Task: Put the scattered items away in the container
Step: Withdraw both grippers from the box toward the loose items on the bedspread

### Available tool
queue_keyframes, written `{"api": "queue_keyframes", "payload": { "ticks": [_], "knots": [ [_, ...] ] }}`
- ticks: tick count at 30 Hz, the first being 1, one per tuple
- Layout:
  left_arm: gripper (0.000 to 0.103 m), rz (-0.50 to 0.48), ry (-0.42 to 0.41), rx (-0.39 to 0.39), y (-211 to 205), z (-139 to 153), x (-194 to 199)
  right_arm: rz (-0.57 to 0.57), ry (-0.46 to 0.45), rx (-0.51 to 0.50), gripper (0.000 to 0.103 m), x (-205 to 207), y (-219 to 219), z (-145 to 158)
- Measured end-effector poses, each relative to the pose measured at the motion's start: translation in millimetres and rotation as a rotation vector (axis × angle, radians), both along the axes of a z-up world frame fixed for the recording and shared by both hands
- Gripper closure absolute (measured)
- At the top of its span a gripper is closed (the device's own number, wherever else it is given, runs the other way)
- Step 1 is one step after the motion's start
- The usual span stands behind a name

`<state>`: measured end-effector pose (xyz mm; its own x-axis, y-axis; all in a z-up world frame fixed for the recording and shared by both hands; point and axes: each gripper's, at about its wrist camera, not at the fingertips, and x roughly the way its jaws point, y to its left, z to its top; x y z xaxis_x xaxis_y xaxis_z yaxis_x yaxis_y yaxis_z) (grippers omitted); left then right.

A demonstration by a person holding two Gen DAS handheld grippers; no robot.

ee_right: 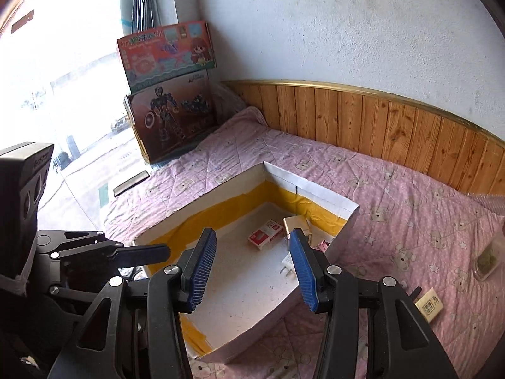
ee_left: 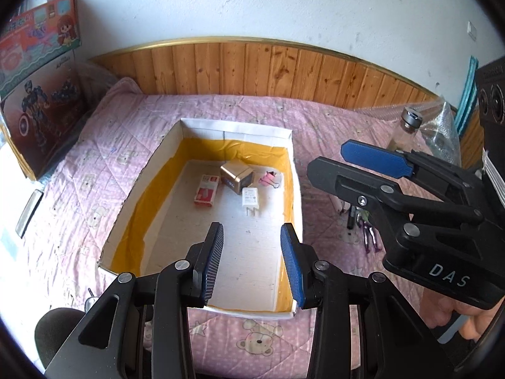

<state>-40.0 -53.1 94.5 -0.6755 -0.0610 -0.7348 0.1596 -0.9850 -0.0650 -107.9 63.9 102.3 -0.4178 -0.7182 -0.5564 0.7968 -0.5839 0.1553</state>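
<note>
A white cardboard box (ee_left: 236, 126) (ee_right: 309, 186) lined with yellow tape lies on the pink bedspread. In it are a red-and-white packet (ee_left: 206, 194) (ee_right: 265, 235), a gold cube box (ee_left: 236, 177) (ee_right: 296, 224), a pink binder clip (ee_left: 268, 178) and a white charger plug (ee_left: 250, 202) (ee_right: 288, 263). My left gripper (ee_left: 252, 227) hovers open over the box's near end, nothing between its fingers. My right gripper (ee_right: 252, 237) (ee_left: 328, 159) is also open and empty, above the box's right rim. Purple pens (ee_left: 366, 230) and a small tan box (ee_right: 429, 308) lie outside on the bedspread.
Two toy boxes (ee_right: 173, 120) lean at the back left corner, with a dark flat device (ee_right: 131, 183) near the bed edge. A capped bottle (ee_left: 410, 120) and a plastic bag (ee_left: 442, 132) sit right of the box. A wooden headboard (ee_left: 252, 66) runs behind.
</note>
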Motion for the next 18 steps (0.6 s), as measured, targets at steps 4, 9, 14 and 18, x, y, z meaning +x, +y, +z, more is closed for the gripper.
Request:
{"api": "queue_keyframes", "payload": {
  "ticks": [4,9,14,18],
  "knots": [
    [0.063,-0.032,0.069,0.016,14,8,17,0.014,-0.012,-0.08,0.053,16,27,0],
    [0.063,-0.094,0.119,0.004,40,9,35,0.0,-0.039,-0.159,0.053,31,59,-5],
    [0.062,-0.159,0.113,0.025,64,1,38,-0.048,-0.071,-0.196,0.053,36,94,-18],
    [0.062,-0.213,0.087,0.038,82,-8,35,-0.105,-0.101,-0.209,0.053,32,122,-33]
  ]
}}
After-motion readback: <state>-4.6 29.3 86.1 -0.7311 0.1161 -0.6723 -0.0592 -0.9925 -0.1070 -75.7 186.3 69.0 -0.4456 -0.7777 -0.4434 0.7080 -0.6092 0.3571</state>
